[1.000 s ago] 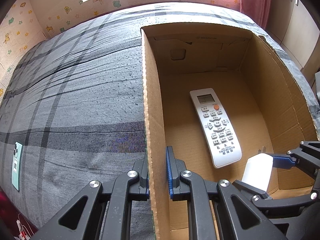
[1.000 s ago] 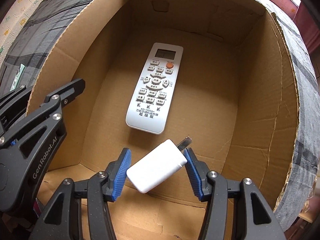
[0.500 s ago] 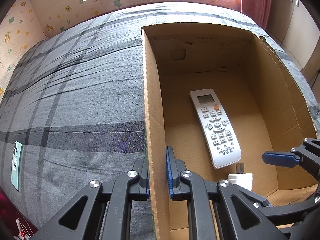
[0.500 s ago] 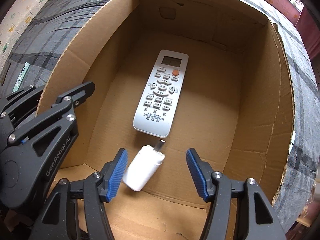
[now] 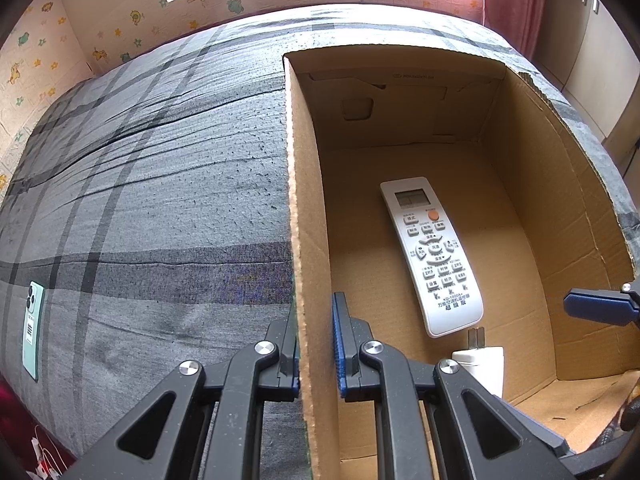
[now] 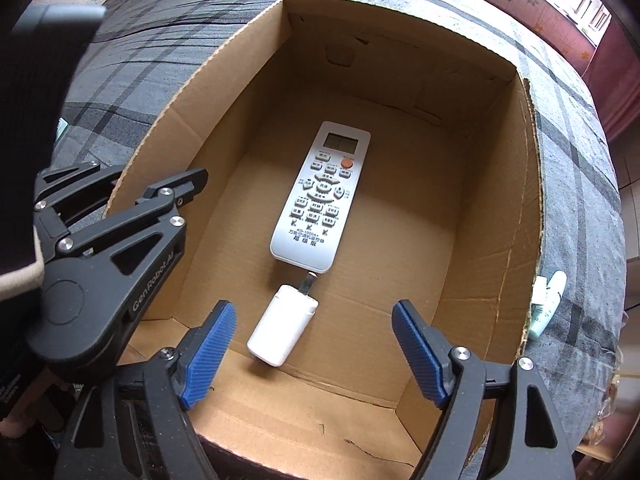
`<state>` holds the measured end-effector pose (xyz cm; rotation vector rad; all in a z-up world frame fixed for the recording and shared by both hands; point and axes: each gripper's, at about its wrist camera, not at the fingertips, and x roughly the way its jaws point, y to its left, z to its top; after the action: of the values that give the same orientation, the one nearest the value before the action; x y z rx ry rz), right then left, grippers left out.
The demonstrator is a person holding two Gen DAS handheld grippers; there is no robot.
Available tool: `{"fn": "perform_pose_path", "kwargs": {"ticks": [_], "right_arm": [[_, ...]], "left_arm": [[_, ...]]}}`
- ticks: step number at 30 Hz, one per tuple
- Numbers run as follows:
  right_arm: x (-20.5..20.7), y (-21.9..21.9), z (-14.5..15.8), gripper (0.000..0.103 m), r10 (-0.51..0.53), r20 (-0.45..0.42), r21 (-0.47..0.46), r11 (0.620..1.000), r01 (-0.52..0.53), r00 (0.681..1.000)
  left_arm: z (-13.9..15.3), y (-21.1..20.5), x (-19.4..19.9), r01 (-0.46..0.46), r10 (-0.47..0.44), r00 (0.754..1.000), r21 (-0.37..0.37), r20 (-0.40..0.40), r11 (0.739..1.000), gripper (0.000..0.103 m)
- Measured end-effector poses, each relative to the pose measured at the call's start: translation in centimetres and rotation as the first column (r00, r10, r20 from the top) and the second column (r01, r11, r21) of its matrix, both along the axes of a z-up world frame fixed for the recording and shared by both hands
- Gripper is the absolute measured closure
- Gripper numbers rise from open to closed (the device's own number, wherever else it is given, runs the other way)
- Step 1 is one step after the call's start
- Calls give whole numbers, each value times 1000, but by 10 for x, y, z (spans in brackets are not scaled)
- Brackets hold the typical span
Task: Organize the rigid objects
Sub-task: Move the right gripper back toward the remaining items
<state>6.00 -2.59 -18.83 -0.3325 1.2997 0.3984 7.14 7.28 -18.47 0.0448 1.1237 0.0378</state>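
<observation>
An open brown cardboard box (image 6: 496,208) stands on a bed covered in a grey plaid sheet (image 5: 160,184). On the box floor lies a white plastic charger plug (image 6: 282,330), a rounded flat block with two metal prongs at its far end; it rests slightly askew, near the box's front edge. The prongs point at, and sit just short of, the lower end of a long white air-conditioner remote control (image 6: 320,200), which lies face up in the middle of the floor, with a small grey display at its far end, an orange round button below that, and rows of pale keys with dark lettering.

The right claw (image 6: 314,350) hangs over the front part of the box with its blue ribbed pads set wide on either side of the plug and clear of it; its jaws are opening and grip nothing.

The left claw (image 5: 316,354) is clamped tight on the left wall of the box, one pad inside and one outside.

Out on the sheet, near the bed's left edge, lies a mint-green smartphone (image 5: 33,330), back up. Beyond the box's right wall, pale green tubes (image 6: 546,306) lie on the sheet.
</observation>
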Motion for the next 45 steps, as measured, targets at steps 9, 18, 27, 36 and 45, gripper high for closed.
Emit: {"fn": "perform_pose_path", "kwargs": {"ticks": [9,18,27,36,45], "right_arm": [[-10,-13,17,6,-6,35,19,1000,6,999],[-16,-34,42,1,-33,78,42,999,30,996],[-18,-71,66,1,-99,127,58,994,92,987],[-18,-124,82,1,-205,152,80,978,195,967],[-21,-170,79,1,-296,140,91,954,285,945]], "left_arm": [[0,0,0,-1,1,1000,0,0,1000,89],[0,0,0,-1,1,1000,3,-1,1000,89],[-1,0,0,0,0,1000,5,-1,1000,90],[-1,-1,-1,0,0,1000,8,-1,1000,90],[-1,0,0,0,0,1000,10,-3,1000,90]]}}
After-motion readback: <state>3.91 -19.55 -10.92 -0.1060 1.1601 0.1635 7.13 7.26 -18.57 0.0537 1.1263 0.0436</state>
